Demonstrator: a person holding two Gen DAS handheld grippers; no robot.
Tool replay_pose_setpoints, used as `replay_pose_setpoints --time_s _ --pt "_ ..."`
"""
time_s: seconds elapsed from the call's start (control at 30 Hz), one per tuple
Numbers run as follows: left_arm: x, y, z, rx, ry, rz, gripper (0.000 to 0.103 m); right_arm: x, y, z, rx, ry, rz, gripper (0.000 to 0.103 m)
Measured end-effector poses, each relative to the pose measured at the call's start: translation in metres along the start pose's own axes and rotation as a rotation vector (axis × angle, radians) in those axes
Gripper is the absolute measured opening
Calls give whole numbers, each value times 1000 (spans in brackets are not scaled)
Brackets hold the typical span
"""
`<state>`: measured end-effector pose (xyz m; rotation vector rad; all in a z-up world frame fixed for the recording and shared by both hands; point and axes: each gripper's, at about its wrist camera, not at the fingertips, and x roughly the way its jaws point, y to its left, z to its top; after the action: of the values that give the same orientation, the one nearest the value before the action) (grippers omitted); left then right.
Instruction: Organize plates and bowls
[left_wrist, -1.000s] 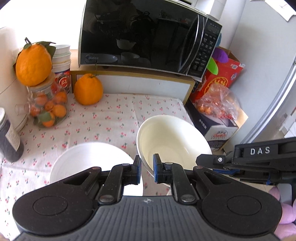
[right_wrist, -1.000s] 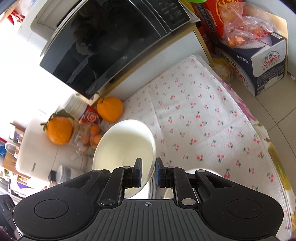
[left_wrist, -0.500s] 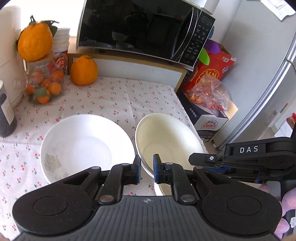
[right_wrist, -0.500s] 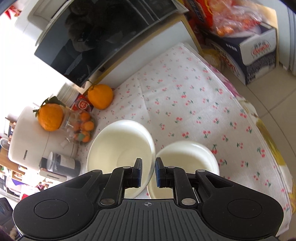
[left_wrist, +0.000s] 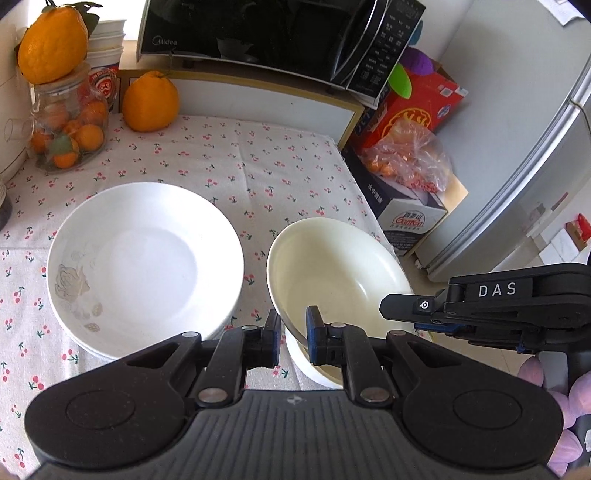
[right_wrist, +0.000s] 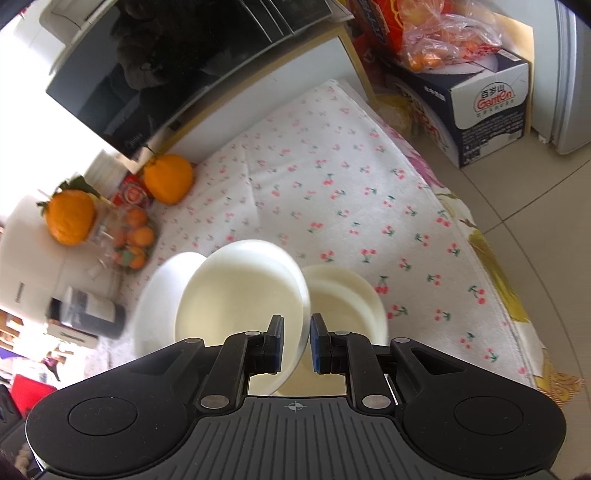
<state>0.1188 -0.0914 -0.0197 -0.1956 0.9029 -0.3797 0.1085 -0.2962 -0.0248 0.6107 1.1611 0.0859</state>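
Observation:
A cream bowl (left_wrist: 340, 269) hangs tilted just above the cherry-print tablecloth (left_wrist: 229, 162). My left gripper (left_wrist: 291, 339) is shut on its near left rim. My right gripper (left_wrist: 402, 314) reaches in from the right to the bowl's right rim. In the right wrist view that gripper (right_wrist: 295, 343) is shut on the rim of the cream bowl (right_wrist: 240, 291). Directly under the held bowl a second cream bowl (left_wrist: 314, 369) (right_wrist: 343, 299) stands on the cloth. A stack of white plates (left_wrist: 144, 258) (right_wrist: 159, 295) lies to the left of it.
A black microwave (left_wrist: 277, 33) sits on a shelf at the back. An orange (left_wrist: 149, 101) and a jar of small oranges (left_wrist: 66, 129) stand back left, a dark bottle (right_wrist: 88, 314) further left. Beyond the table's right edge are boxes (left_wrist: 406, 218) and a fridge (left_wrist: 517, 147).
Both grippers have sunk with the cream bowl toward the table. The plate stack and the lower bowl have come fully into view. Both grips stay the same.

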Motion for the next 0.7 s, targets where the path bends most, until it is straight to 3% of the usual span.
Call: replay_pose_setpoints --time_s 0.7 --pt "17 -12 -12 59 67 18 15 7 -10 -4 -53 41 -102 18"
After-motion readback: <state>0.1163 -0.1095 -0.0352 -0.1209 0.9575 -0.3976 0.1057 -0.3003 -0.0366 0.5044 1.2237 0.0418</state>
